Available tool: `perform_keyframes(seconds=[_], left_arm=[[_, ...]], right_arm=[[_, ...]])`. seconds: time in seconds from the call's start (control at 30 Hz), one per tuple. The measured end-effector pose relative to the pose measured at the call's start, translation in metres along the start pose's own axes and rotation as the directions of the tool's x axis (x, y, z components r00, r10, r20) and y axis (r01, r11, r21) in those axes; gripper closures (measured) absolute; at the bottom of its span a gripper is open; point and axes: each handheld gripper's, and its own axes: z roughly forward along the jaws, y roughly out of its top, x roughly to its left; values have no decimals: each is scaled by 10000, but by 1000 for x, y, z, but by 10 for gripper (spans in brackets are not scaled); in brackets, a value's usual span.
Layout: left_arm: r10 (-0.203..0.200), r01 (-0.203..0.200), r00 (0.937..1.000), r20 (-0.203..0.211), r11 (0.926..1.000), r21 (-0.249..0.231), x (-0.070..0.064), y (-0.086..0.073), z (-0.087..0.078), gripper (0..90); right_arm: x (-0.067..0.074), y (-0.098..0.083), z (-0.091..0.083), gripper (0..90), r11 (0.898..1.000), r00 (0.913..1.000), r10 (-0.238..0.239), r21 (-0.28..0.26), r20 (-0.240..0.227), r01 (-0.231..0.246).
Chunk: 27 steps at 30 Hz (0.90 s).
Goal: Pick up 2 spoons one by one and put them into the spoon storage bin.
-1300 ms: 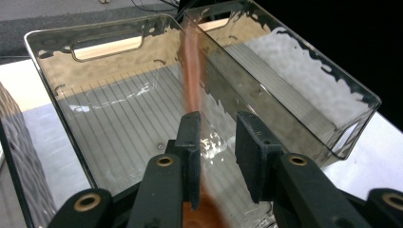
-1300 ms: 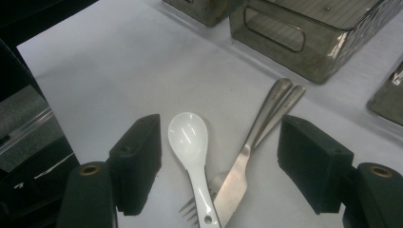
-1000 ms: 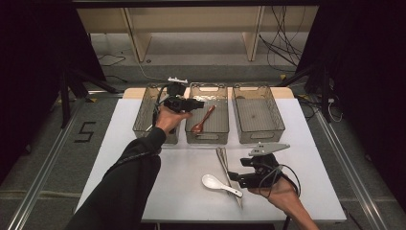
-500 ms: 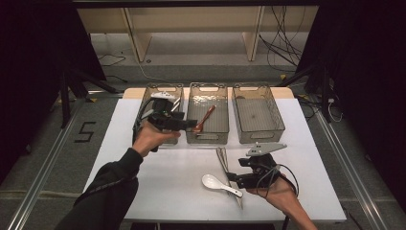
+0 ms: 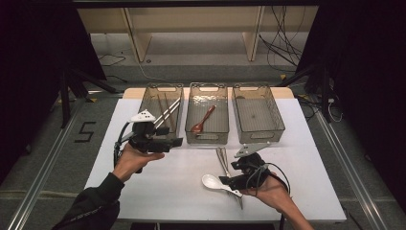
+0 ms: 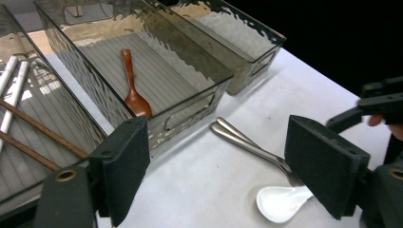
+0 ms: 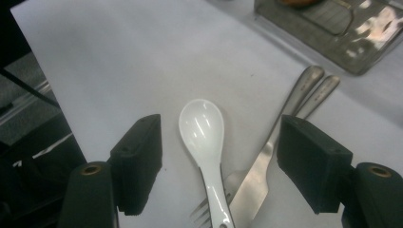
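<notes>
Two hand-held grippers in my hands, right hand-held gripper (image 7: 218, 166) released astride the white spoon (image 7: 205, 137) lower centre on the surface (image 5: 158, 187) (fork, knife beside), left hand-held gripper (image 6: 214, 166) just opened, empty, centre left.

White table (image 5: 306, 158) seen from above, with two clear ribbed bins along its far edge: the middle bin (image 5: 207, 86) at 12 o'clock holds one brown wooden spoon (image 5: 203, 120), lying aslant with its bowl toward the near wall, and the right bin (image 5: 280, 120) at 1 o'clock stands just beside it, the two apart. On the grey floor, a black numeral 5 (image 5: 85, 132) is marked at 9 o'clock. Beyond the table, a pale wooden shelf unit (image 5: 191, 19) stands at 12 o'clock, and loose black cables (image 5: 282, 43) lie at 1 o'clock.
</notes>
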Motion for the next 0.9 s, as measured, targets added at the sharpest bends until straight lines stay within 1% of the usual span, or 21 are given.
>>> perform_keyframes(seconds=[0.03,0.1,0.13,0.23,0.3,0.4,0.53,0.57,0.73,0.77,0.8,0.87,0.9], left_arm=[[3,-3,10000,-18,10000,-38,-2,-3,-2,213],[-19,20,10000,86,10000,-66,-4,-10,-5,208],[31,-30,9999,99,10000,-90,-5,-14,-7,206],[97,-97,10000,20,9999,-43,-7,-24,-13,197],[0,0,10000,4,10000,-96,-7,-29,-17,193],[-36,35,10000,-31,9996,-281,-6,-34,-23,187],[-104,97,9999,-123,9984,-554,-5,-40,-27,186],[-49,42,9999,-132,9987,-507,-5,-41,-28,185],[-52,42,9998,-215,9989,-465,-6,-47,-32,179],[-79,68,9997,-223,9987,-495,-7,-48,-33,177],[-32,20,9997,-233,9989,-476,-7,-48,-34,176],[-45,30,9996,-264,9986,-536,-7,-49,-36,176],[-70,56,9997,-250,9985,-539,-7,-50,-36,176]], right_arm=[[0,0,2,332,9999,10000,-30,150,-25,31],[0,0,8,333,9990,9999,-85,445,-109,89],[-1,0,10,334,9982,9999,-92,591,-139,100],[-2,1,19,339,9950,9996,-211,977,-189,228],[-1,1,23,339,9926,9994,-306,1168,-185,325],[-1,2,28,340,9896,9992,-338,1390,-223,366],[1,1,36,347,9829,9984,-479,1764,-313,527],[1,0,37,350,9806,9979,-567,1860,-323,618],[3,-1,46,367,9711,9972,-671,2272,-334,729],[2,-1,48,373,9686,9967,-742,2354,-338,801],[3,-2,50,379,9672,9969,-717,2422,-317,772],[4,-2,53,390,9612,9959,-836,2611,-332,894],[4,-2,54,399,9602,9959,-850,2641,-316,903]])
